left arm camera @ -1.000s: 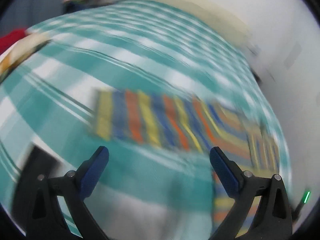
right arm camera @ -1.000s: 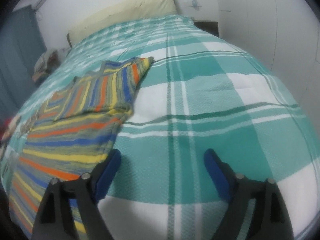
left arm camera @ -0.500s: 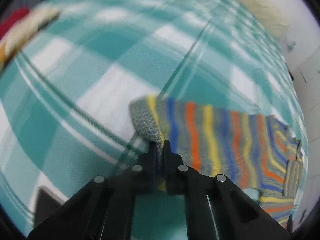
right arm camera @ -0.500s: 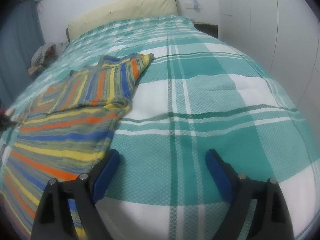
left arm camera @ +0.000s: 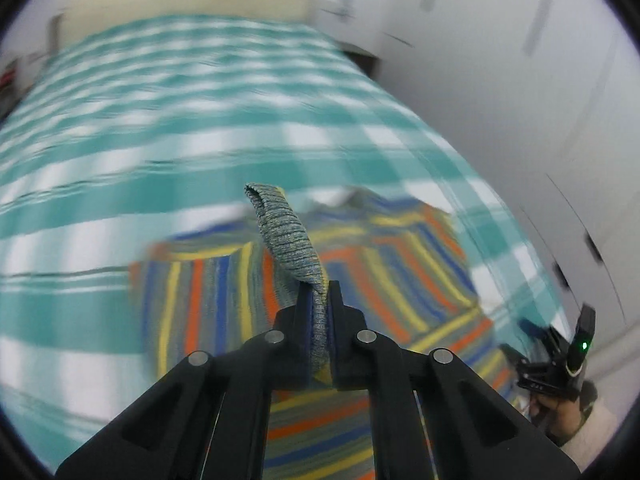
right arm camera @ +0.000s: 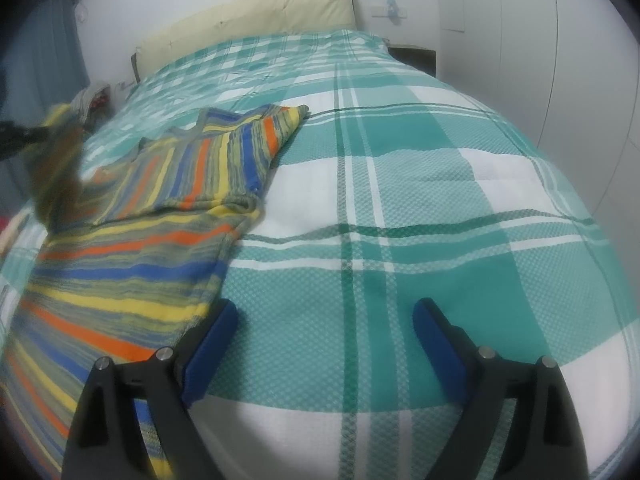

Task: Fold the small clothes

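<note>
Sweater (right arm camera: 132, 248), striped knit in orange, yellow, blue and grey-green, lies on the left part of the bed (right arm camera: 400, 200) as the right wrist cam sees it. Long axis runs from near the cam toward the headboard (right arm camera: 248, 20); body stripes go across that axis. One sleeve is folded over the top w/ its cuff pointing toward the bed's middle, so its stripes run nearly at right angles to the body's.

Left gripper (left arm camera: 318, 312) is clamped tight on the other sleeve's grey-green ribbed cuff (left arm camera: 288, 236), lifted off the bedspread; cuff sticks up and away from the cam, curling over at its tip.

Right gripper (right arm camera: 320, 340) is spread wide, nothing between the blue pads, sitting low over the teal-and-white plaid just beside the sweater's right edge; left pad (right arm camera: 208, 352) is near the hem, contact unclear.

Left cam is heavily motion-blurred but shows the pinch up close, plus the right tool's body w/ a green light at far right. Right cam is sharp, gives the full layout, and shows the raised cuff only as a blur at far left w/ the other tool's tip.
</note>
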`<state>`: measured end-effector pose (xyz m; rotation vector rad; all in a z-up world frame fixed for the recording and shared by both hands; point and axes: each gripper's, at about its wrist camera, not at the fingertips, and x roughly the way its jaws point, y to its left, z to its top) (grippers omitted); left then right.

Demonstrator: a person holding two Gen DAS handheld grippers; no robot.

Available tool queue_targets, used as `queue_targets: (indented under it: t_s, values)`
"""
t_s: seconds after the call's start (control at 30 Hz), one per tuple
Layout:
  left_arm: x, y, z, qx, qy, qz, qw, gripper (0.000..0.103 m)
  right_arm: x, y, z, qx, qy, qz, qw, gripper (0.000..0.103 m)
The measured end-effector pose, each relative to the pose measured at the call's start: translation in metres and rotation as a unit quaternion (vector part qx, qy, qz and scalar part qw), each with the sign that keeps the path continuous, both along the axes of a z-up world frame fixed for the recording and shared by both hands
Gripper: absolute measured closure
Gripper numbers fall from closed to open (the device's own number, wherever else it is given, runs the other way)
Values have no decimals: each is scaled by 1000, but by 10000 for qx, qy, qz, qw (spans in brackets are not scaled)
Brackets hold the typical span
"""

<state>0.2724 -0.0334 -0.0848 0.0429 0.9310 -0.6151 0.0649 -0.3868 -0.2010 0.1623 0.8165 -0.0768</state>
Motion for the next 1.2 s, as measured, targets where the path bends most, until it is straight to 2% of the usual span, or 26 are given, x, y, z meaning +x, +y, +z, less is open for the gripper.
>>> queue_targets:
  t_s: [0.03,0.07,0.1,0.2,0.27,0.33,0.4,0.43,0.5,0.53,0.63,0.7,0.77,0.83,0.87,0.9,0.93,0.97,1.0,1.03,1.07,1.1,1.13,1.17,1.2]
  values:
    - [-1,-13,-9,50,129,-83,9999,85,0,0,0,2,-1,2,10000,13]
    - [-1,-24,-23,158,321,-123,9993,64,0,0,0,8,-3,3,10000,13]
    - [0,-34,-38,322,532,-130,9980,55,0,0,0,24,-6,5,10000,13]
    - [-16,-27,-45,438,464,-112,9979,49,0,-2,0,74,-19,9,10000,13]
    - [-20,-3,-41,605,273,96,9977,30,0,-2,-1,92,-8,25,10000,12]
    - [-25,26,-43,971,-15,516,9939,17,2,0,-1,72,29,52,10000,10]
    - [-36,47,-59,1383,-25,714,9878,14,4,2,-2,14,68,67,10000,9]
    - [-43,56,-74,1674,114,716,9832,15,4,3,-1,-18,82,68,9999,9]
    - [-62,70,-97,2130,317,661,9743,21,3,3,1,-15,105,73,9999,9]
    - [-79,80,-101,2220,316,586,9728,21,3,4,2,-4,160,92,9998,9]
    - [-128,110,-82,2021,160,675,9769,22,-12,6,20,117,392,274,9988,10]
    - [-165,129,-70,1658,224,738,9831,16,-32,10,35,466,427,550,9965,10]
    - [-196,137,-70,1455,298,742,9861,12,-59,21,46,958,571,967,9890,10]
    - [-228,134,-84,1461,549,681,9854,16,-82,34,48,1215,744,1303,9812,10]
    - [-238,131,-92,1466,675,670,9846,24,-91,40,46,1260,847,1414,9782,11]
    - [-251,131,-98,1452,781,695,9839,26,-102,47,40,1281,1005,1495,9753,13]
    - [-262,132,-100,1391,719,785,9845,27,-110,50,33,1307,1147,1503,9732,17]
    - [-272,132,-99,1342,603,843,9855,33,-116,52,24,1371,1312,1509,9702,21]
    - [-279,130,-98,1307,560,856,9861,38,-122,53,13,1495,1494,1530,9653,31]
    - [-283,130,-98,1215,605,884,9868,50,-127,53,1,1644,1634,1509,9610,35]
    - [-286,132,-99,1065,681,918,9877,64,-131,52,-7,1759,1683,1459,9589,35]
    - [-288,132,-100,973,734,912,9883,73,-134,50,-12,1882,1639,1387,9584,36]
    - [-288,130,-104,900,812,861,9889,92,-136,51,-15,1923,1619,1374,9581,41]
    - [-289,125,-108,941,890,745,9888,98,-134,54,-16,1933,1715,1473,9548,49]
    - [-291,124,-108,1006,836,716,9888,99,-133,57,-17,1921,1873,1586,9502,91]
